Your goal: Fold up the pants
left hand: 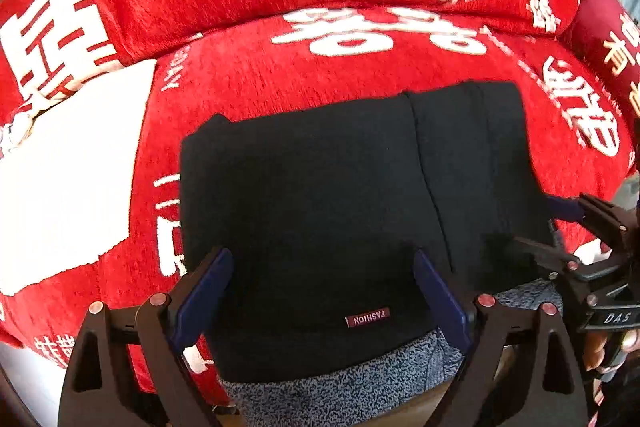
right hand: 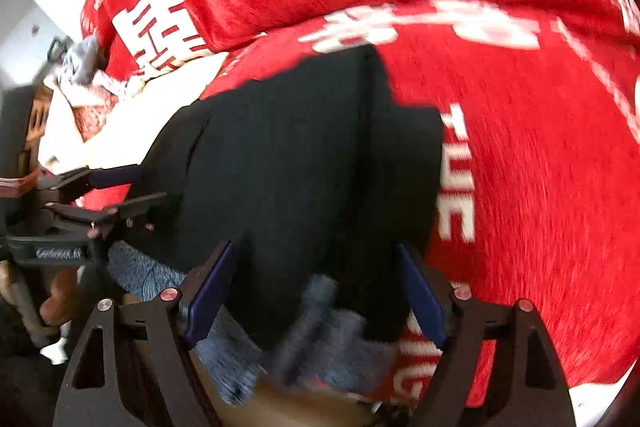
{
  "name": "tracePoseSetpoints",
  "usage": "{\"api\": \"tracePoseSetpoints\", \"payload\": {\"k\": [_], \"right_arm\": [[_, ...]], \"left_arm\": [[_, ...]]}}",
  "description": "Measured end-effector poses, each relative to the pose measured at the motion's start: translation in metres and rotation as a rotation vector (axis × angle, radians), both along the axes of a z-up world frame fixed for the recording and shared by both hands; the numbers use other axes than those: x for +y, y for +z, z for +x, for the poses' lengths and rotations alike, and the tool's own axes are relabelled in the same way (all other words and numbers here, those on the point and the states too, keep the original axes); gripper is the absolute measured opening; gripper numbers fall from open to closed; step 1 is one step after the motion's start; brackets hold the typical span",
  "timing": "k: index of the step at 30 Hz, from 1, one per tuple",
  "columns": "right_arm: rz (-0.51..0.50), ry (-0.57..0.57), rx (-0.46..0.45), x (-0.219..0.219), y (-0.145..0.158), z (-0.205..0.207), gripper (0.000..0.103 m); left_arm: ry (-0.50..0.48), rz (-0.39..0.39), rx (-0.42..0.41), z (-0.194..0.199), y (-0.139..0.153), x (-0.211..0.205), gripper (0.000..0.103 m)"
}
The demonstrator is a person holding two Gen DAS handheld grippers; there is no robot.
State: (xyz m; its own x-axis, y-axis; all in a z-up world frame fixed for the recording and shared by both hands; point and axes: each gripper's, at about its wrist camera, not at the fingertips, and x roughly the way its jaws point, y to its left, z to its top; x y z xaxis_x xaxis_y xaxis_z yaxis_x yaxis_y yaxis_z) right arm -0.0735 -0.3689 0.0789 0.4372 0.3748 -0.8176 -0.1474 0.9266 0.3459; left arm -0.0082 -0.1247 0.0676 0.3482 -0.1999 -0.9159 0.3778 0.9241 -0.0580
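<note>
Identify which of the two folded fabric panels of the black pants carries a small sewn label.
The wider left panel of the black pants, lying between the left gripper fingers: it bears a maroon FASHION label. The narrower right panel is plain.

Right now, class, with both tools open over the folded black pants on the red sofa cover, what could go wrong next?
1. The black pants overhang the red sofa cover's front edge, exposing grey lining; they might slide off.
2. The left tool and right tool hang close together; they could collide.
3. A closing pad might snag the top layer, undoing the fold.
</note>
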Motion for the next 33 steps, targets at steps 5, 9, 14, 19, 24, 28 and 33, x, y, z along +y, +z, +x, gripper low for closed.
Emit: {"api": "tracePoseSetpoints", "payload": {"k": [5, 9, 14, 19, 24, 28, 33], "right_arm": [[0.081, 0.002, -0.038, -0.004, 0.013, -0.002, 0.08], [0.107, -0.012, 0.004, 0.002, -0.009, 0.017, 0.079], [0.097, -0.04, 0.001, 0.002, 0.001, 0.024, 0.022], [0.086, -0.033, -0.114, 0.001, 0.052, 0.011, 0.017], [0.109, -0.065, -0.135, -0.013, 0.061, 0.007, 0.017], [0.019, -0.131, 0.012, -0.02, 0.0, 0.017, 0.021], [0.092, -0.188, 0.024, -0.034, -0.008, 0.016, 0.027]], "left_arm": [[0.125, -0.039, 0.021, 0.012, -0.006, 0.033, 0.093], [0.201, -0.086, 0.104, 0.02, -0.034, 0.051, 0.1], [0.236, -0.101, 0.113, 0.021, -0.032, 0.059, 0.103], [0.218, -0.131, 0.043, 0.023, -0.001, 0.056, 0.103], [0.159, -0.068, -0.003, 0.023, 0.001, 0.043, 0.103], [0.162, -0.033, 0.093, 0.03, -0.034, 0.037, 0.103], [0.171, -0.042, 0.086, 0.031, -0.031, 0.042, 0.103]]}}
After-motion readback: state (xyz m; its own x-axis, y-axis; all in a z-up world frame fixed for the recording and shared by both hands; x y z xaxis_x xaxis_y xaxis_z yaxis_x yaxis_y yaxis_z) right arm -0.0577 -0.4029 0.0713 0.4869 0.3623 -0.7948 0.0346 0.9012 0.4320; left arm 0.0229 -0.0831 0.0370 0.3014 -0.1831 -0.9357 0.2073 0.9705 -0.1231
